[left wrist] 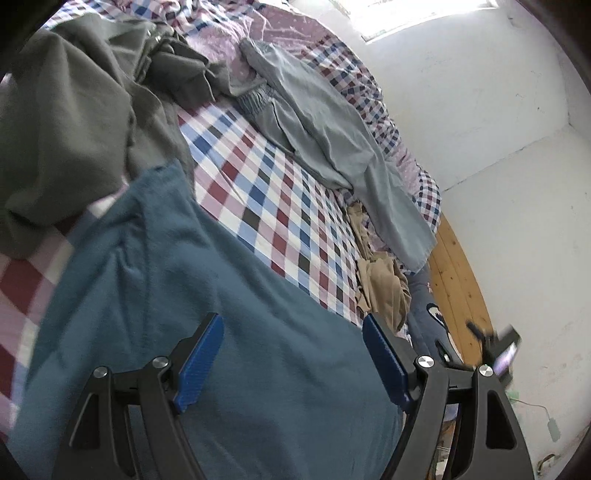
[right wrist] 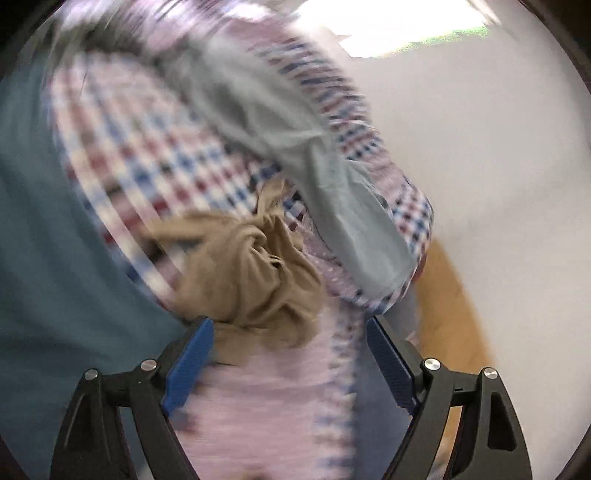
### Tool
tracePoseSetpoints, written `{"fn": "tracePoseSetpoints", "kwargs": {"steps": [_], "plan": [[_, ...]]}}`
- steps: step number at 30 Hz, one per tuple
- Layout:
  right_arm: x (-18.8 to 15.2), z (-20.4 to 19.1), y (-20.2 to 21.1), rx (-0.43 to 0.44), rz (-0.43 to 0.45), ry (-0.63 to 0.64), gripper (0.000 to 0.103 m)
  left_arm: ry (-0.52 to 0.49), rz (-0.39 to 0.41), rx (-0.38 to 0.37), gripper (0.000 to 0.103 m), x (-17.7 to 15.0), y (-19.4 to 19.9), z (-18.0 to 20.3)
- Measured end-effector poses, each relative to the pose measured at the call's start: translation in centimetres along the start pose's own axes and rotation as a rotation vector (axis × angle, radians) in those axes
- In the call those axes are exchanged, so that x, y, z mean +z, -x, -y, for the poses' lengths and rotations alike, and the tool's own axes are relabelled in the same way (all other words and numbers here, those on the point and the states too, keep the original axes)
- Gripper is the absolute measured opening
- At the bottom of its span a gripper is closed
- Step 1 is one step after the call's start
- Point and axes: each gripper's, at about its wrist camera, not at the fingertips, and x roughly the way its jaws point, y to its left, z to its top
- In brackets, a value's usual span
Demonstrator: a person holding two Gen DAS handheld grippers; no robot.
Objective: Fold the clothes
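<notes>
A teal garment (left wrist: 192,314) lies spread flat on the checked bedsheet (left wrist: 273,206), and my left gripper (left wrist: 293,360) hovers open just above it with nothing between its blue pads. The same teal garment (right wrist: 48,240) fills the left of the blurred right wrist view. A crumpled tan garment (right wrist: 251,273) sits just ahead of my open right gripper (right wrist: 290,363), close to the left pad; contact cannot be told. The tan garment (left wrist: 384,288) lies near the bed's right edge. Light grey trousers (left wrist: 332,147) stretch along the far side, and an olive garment (left wrist: 74,118) is heaped at the left.
The bed's right edge drops to a wooden floor (left wrist: 458,295) beside a white wall (left wrist: 498,147). A dark blue patterned cloth (left wrist: 428,317) hangs at the bed edge. Part of the other gripper (left wrist: 502,350) shows at the right. A pink dotted quilt (left wrist: 266,33) lies at the far end.
</notes>
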Motion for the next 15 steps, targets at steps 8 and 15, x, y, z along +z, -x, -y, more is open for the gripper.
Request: {"fn": "tracePoseSetpoints", "kwargs": {"steps": [8,15], "plan": [[-3.8,-5.6,10.6,0.212,0.120,-0.494,0.091,-0.124,0.077,0.075,0.081,-1.4,2.6,0.6],[-4.4,-9.1,13.3,0.333,0.137,-0.588,0.091,-0.277,0.082,0.198,0.081,-6.3,5.7,0.8]]}}
